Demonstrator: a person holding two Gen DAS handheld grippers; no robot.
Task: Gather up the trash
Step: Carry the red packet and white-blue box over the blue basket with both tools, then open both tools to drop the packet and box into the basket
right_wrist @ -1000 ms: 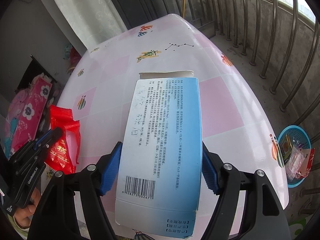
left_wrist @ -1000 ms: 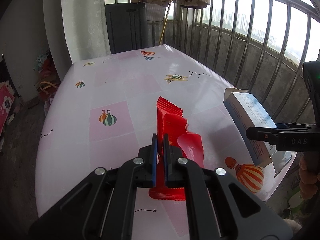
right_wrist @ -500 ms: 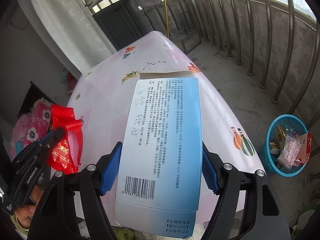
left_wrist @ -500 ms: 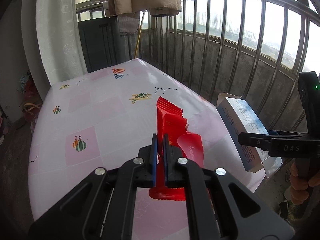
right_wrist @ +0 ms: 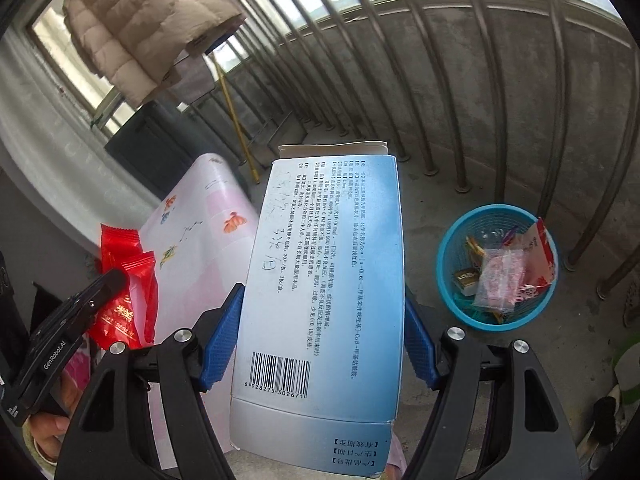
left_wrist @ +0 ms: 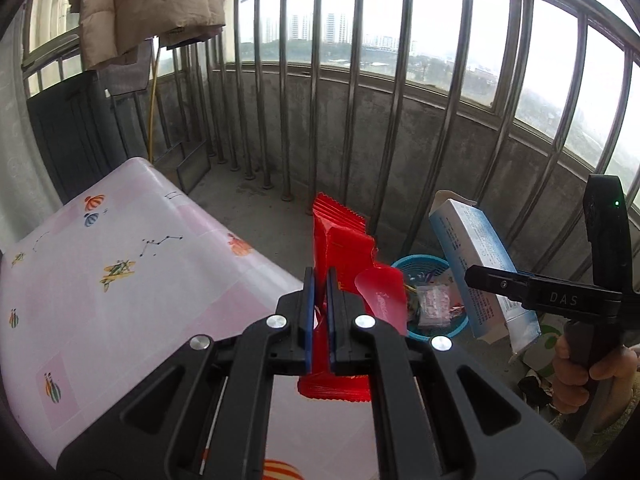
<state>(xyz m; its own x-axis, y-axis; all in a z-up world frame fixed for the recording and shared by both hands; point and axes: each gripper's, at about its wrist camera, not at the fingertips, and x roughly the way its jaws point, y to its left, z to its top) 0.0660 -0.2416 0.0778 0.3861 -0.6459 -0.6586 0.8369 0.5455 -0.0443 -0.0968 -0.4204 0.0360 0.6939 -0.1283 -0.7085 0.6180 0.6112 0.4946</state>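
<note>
Wrapper: the red wrapper [left_wrist: 340, 248] is pinched upright between the closed jaws of the left gripper [left_wrist: 319, 312], held by its lower part so its loose top stands free; it hangs just past the table [left_wrist: 120, 280] edge.

Box: the blue-and-white box [right_wrist: 324, 280] is clamped across its width by the right gripper [right_wrist: 320, 344], jaws spread wide on its two side faces, open flap end pointing away; that grip probably leaves the far end free to tip downward.

Bin: the blue basket [right_wrist: 448, 248] sits on the floor near the railing [right_wrist: 560, 100], already part-filled with packets; in the left view it shows between wrapper and box [left_wrist: 472, 256], lower down.

Stage: both pieces appear lifted clear of the table and carried toward the basket [left_wrist: 416, 262]; release looks like the remaining step.

Room: open floor lies between table edge and basket. The railing bars stand close behind the basket, so the drop likely wants to come from above and from the table side.

Risk: the long box could catch the rim or bridge the opening; the light wrapper may flutter and land outside.
</note>
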